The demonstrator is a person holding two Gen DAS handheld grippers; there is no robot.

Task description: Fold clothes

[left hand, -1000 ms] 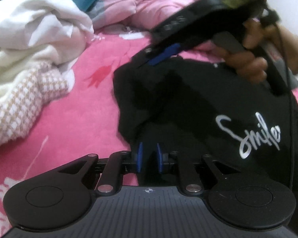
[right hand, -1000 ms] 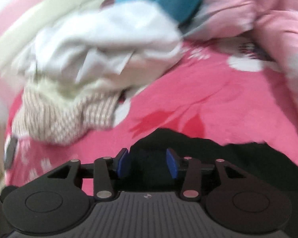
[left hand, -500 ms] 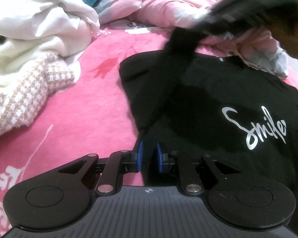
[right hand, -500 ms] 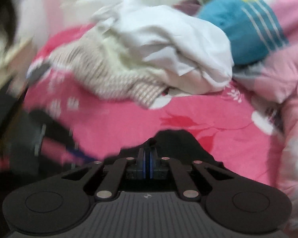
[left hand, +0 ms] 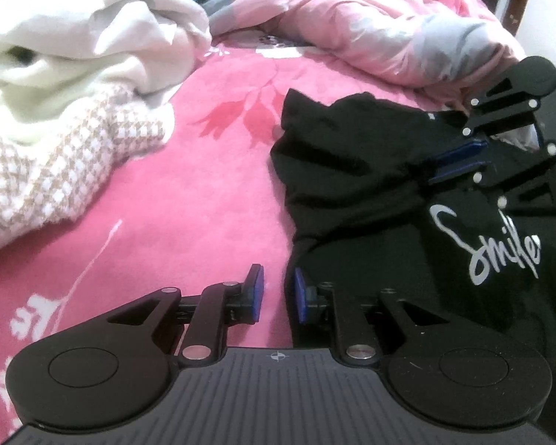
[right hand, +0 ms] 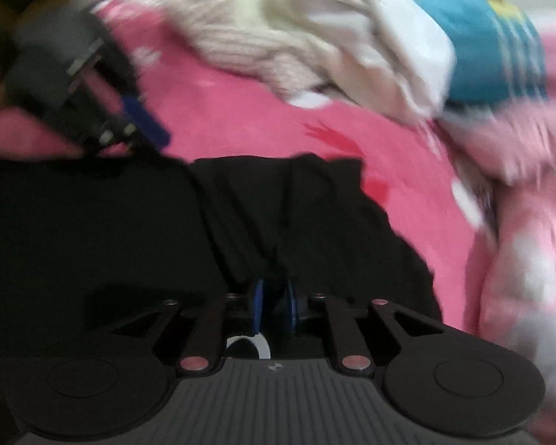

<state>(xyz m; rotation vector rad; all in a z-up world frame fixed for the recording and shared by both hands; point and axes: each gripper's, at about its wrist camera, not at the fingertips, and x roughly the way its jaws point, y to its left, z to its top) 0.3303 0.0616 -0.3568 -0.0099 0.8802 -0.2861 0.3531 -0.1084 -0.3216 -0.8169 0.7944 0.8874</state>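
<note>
A home bedroom: a bright pink floral bedsheet (left hand: pixel 189 193) covers the bed, a rumpled pale pink quilt (left hand: pixel 381 26) lies at its far side, and a heap of white and checked laundry (left hand: pixel 74 85) sits on it.

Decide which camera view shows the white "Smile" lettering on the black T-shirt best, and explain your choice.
The left wrist view. There the "Smile" lettering reads clearly on the black T-shirt, though its right end runs close to the frame edge. The right wrist view is blurred and shows only plain black cloth, no lettering.
</note>
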